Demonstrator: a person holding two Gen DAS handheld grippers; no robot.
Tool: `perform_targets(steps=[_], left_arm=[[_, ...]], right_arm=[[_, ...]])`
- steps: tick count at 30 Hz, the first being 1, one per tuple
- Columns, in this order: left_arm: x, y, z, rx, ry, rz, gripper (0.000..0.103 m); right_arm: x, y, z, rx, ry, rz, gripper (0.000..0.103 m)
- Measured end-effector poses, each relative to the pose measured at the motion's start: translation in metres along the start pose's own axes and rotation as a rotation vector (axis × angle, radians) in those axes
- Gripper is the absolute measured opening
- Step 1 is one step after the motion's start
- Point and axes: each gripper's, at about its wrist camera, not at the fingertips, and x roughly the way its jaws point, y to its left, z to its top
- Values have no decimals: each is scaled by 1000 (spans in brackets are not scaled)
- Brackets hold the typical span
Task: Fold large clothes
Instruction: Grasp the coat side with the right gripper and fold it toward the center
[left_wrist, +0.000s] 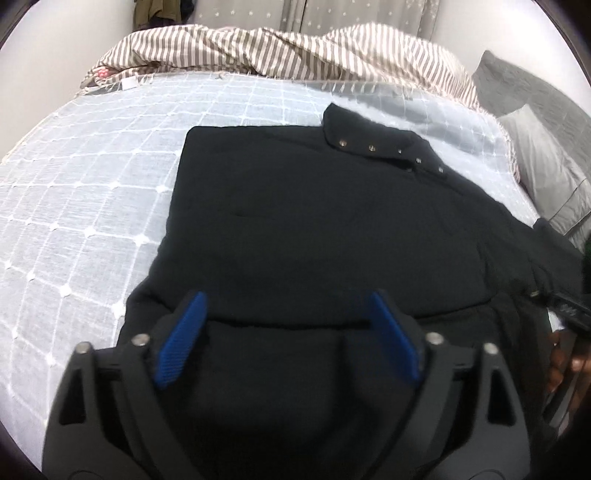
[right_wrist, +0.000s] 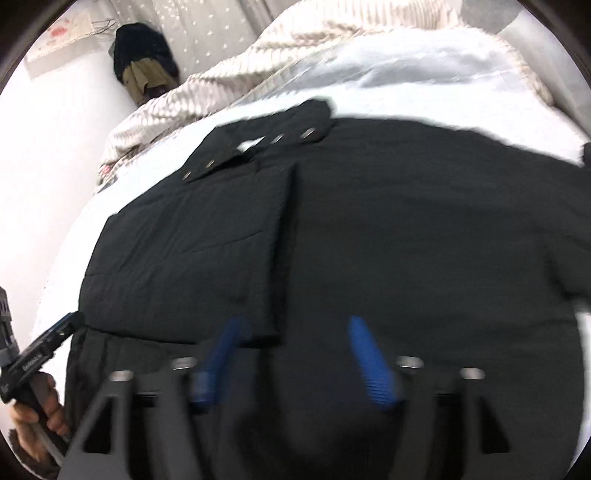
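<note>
Left wrist view: the black jacket (left_wrist: 314, 221) lies flat on the bed (left_wrist: 92, 184), collar end away; both the left gripper (left_wrist: 288, 306) and right gripper (right_wrist: 295, 332) hover wide, empty, over its near hem.

Both tongs (left_wrist: 286, 306) (right_wrist: 295, 332) agape, downward-tilted

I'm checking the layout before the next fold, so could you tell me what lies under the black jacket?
The black jacket lies on a pale blue checked bedspread, which shows all around it. Whatever is directly beneath the jacket is covered.
</note>
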Motion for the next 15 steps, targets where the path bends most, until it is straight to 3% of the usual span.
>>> perform_targets(steps=[7, 10, 15], left_arm=[[-6, -13, -9, -41, 139, 54, 99], [-13, -17, -18, -49, 138, 41, 101], [-27, -25, -34, -22, 97, 91, 102]], right_arm=[[-92, -101, 5, 160, -134, -174, 81], [-126, -154, 1, 225, -170, -268, 82], [-171, -242, -2, 323, -214, -451, 82]])
